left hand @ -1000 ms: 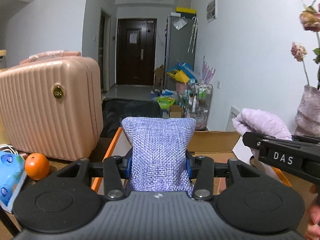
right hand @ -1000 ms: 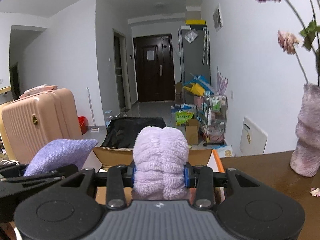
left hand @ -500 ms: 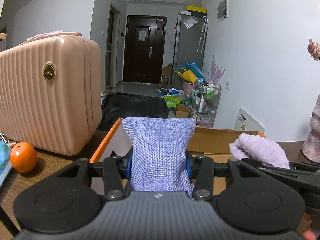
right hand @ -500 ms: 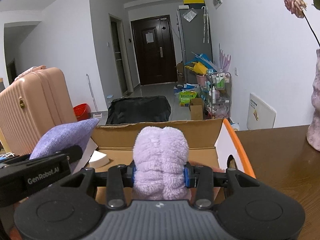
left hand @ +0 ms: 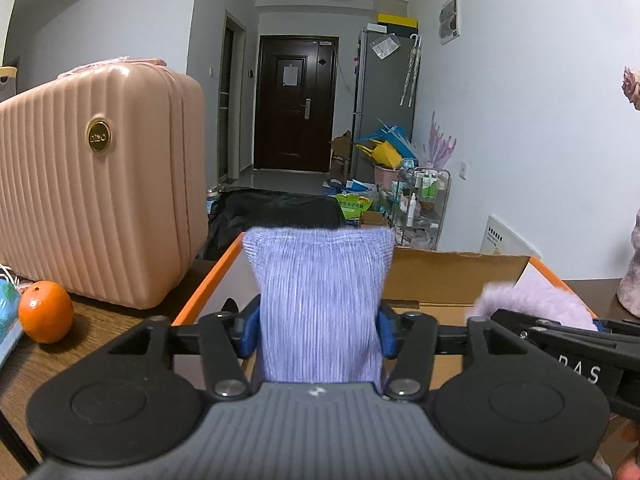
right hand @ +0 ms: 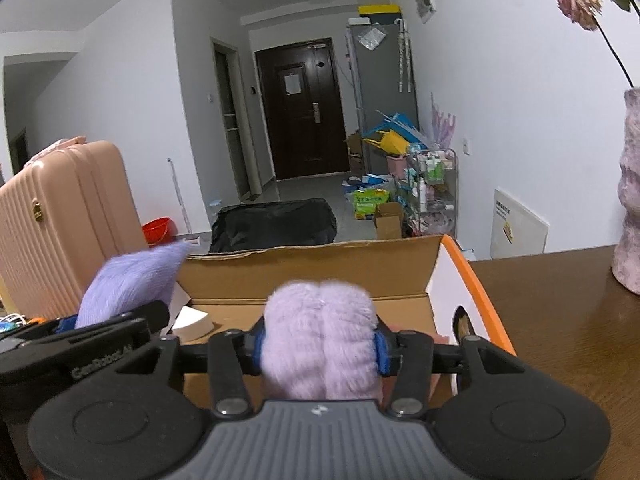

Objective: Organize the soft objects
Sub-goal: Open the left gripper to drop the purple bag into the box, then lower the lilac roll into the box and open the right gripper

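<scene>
1 pink ribbed hard-shell suitcase (left hand: 100,184) and 1 orange (left hand: 45,311) on the dark wood table (left hand: 100,328). 2 soft items over 1 open cardboard box w/ orange edges (right hand: 312,272): left gripper (left hand: 318,334) jaws just been opening, woven lilac fabric pouch (left hand: 318,296) between them, blurred; right gripper (right hand: 320,346) jaws likewise, around the fluffy lilac plush roll (right hand: 320,340). Can't tell if the pads press. Box holds 1 white object (right hand: 194,322), half hidden.

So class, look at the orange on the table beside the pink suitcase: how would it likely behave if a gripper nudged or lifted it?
The orange is round and sits loose on the flat table, so a nudge would probably roll it. Its skin looks smooth and firm, so jaws might slip off the curve. It is likely denser than the soft items nearby.
</scene>
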A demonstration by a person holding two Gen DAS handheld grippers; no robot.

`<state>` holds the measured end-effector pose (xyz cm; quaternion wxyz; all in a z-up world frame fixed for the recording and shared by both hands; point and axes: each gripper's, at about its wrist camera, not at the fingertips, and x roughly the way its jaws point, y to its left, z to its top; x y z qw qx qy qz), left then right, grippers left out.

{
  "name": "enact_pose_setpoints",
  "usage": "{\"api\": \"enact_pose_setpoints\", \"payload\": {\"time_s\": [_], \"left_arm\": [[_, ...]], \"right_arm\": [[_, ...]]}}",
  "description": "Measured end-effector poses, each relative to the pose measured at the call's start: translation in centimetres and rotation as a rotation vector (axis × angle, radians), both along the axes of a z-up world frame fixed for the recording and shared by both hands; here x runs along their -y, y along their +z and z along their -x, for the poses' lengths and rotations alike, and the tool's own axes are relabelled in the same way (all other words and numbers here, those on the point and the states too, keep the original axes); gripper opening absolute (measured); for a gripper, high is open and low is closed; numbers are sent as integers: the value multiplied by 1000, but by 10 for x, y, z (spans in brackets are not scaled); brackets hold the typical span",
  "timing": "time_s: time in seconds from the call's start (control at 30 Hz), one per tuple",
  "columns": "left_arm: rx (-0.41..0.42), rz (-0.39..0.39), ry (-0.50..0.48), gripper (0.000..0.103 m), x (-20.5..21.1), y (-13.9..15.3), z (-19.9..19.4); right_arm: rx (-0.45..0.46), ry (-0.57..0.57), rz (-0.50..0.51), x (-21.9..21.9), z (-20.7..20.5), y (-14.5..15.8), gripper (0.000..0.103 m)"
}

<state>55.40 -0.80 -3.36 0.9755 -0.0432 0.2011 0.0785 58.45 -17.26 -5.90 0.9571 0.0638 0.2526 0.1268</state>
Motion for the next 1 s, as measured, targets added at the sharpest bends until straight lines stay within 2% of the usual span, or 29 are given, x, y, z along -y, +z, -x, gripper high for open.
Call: {"api": "enact_pose_setpoints", "payload": {"time_s": [0.07, 0.1, 0.17, 0.2, 0.23, 0.27, 0.3, 0.37, 0.77, 1.0], "left_arm": [[1, -1, 14, 76, 0, 0, 0], [2, 0, 21, 79, 1, 0, 0], [10, 7, 35, 91, -1, 1, 1], [16, 5, 48, 94, -1, 1, 1], [22, -3, 71, 101, -2, 2, 3], [27, -8, 92, 103, -4, 2, 4], [31, -9, 105, 103, -5, 2, 5], [27, 5, 107, 103, -7, 2, 5], [8, -7, 114, 103, -9, 2, 3], [9, -7, 123, 103, -11, 5, 4]], "right_arm": [[-4, -10, -6, 2, -1, -1, 58], [-2, -16, -8, 3, -1, -1, 65], [10, -24, -11, 4, 1, -1, 75], [14, -28, -10, 4, 1, 0, 79], [20, -38, -7, 5, 2, 0, 81], [21, -44, -8, 6, 2, -1, 86], [19, -45, -13, 6, 1, -1, 93], [20, -48, -15, 7, 1, -2, 97], [18, -54, -14, 6, 2, -3, 103], [34, -47, -21, 10, 7, -2, 103]]}}
